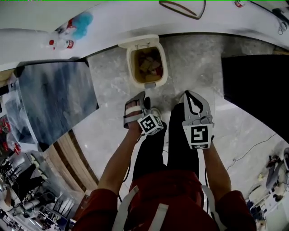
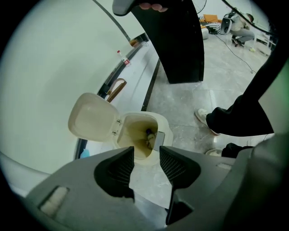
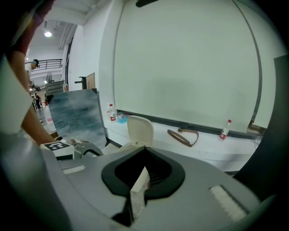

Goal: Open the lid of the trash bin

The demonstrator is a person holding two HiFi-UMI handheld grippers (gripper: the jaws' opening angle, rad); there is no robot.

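The cream trash bin (image 1: 146,67) stands on the floor against the white wall, with its lid (image 1: 137,42) swung up and back. Rubbish lies inside it. In the left gripper view the bin (image 2: 165,131) and its raised lid (image 2: 92,118) show just beyond the jaws. My left gripper (image 2: 146,164) is open with nothing between its pads. It hangs above the floor in front of the bin (image 1: 143,97). My right gripper (image 3: 145,151) is shut on a white scrap (image 3: 139,185). It is held beside the left one (image 1: 188,95), short of the bin. Past it the lid (image 3: 140,130) stands upright.
A black panel (image 1: 253,90) stands at the right and a grey marbled board (image 1: 54,99) leans at the left. Bottles (image 1: 61,43) and a brown strap loop (image 1: 183,9) lie on the white ledge along the wall. The person's legs (image 1: 156,149) and a shoe (image 2: 204,118) are near the bin.
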